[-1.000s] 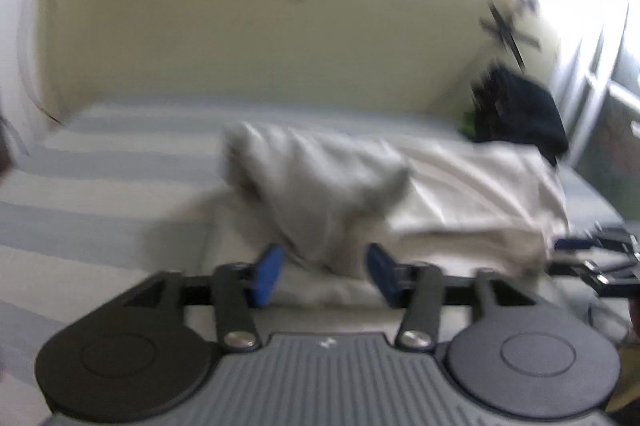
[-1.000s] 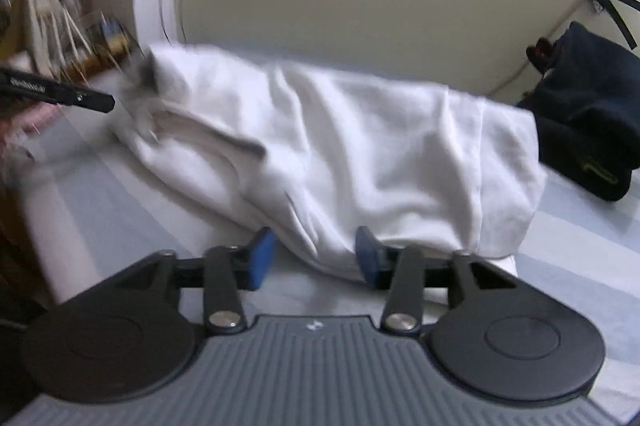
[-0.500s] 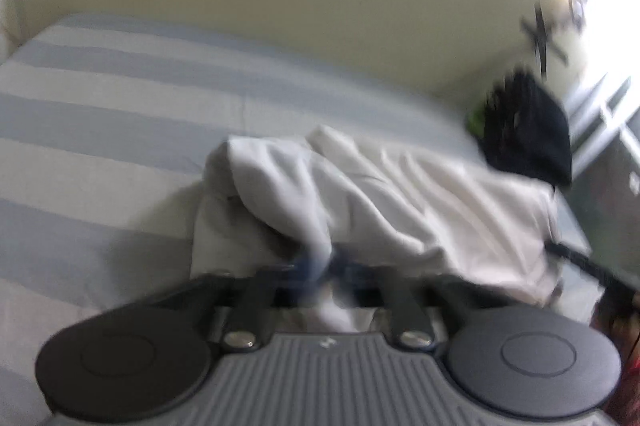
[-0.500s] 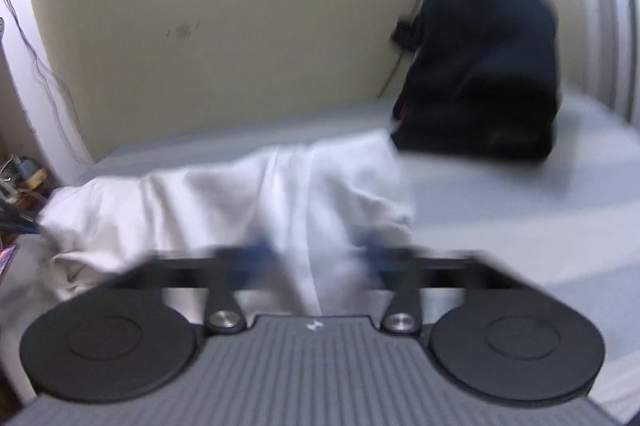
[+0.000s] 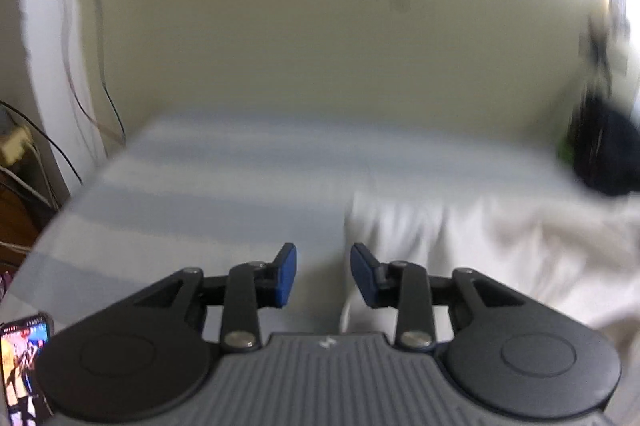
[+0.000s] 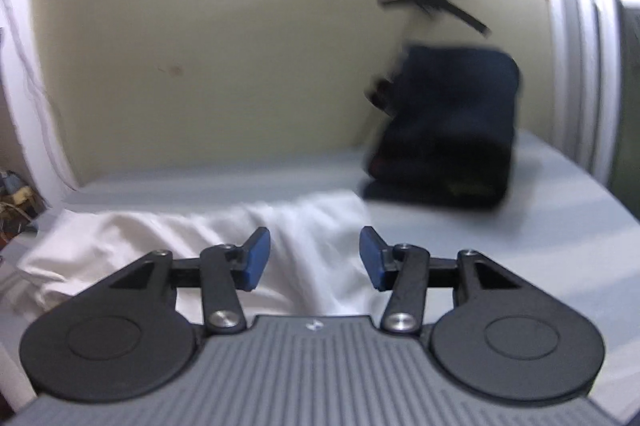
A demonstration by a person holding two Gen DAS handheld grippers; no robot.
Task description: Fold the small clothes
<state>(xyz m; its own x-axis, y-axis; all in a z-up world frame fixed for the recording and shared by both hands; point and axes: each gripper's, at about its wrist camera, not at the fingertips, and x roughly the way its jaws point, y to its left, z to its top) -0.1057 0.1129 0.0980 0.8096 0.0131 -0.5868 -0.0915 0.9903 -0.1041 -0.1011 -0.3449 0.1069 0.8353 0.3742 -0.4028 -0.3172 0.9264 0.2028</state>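
We stand over a striped bed [image 5: 224, 185] w/ both tongs empty. The left gripper [image 5: 323, 274] hangs above bare sheet just beside the left edge of the white garment [image 5: 472, 246], jaws opening and set fairly narrow, nothing between the blue pads [image 5: 286, 276]. The right gripper [image 6: 312, 258] hovers over the same white garment [image 6: 304, 226] near its right end, jaws opening to a medium gap, pads clear of the cloth, which lies below them, not pinched.

The garment lies rumpled across the middle of the bed, long side running left to right, one tong at each end. We read that as deliberate: an end apiece lets us lift and carry a fold evenly, w/o the cloth twisting. It looks bunched, not flat, so we judge the fold is partway at best & still needs squaring.

A dark folded pile [image 6: 444, 129] sits against the wall at the bed's far right corner, just beside the garment's end; prob. parked there to keep the work area free. A phone [image 5: 22, 370] lies at the near left edge. Both views are motion-blurred.
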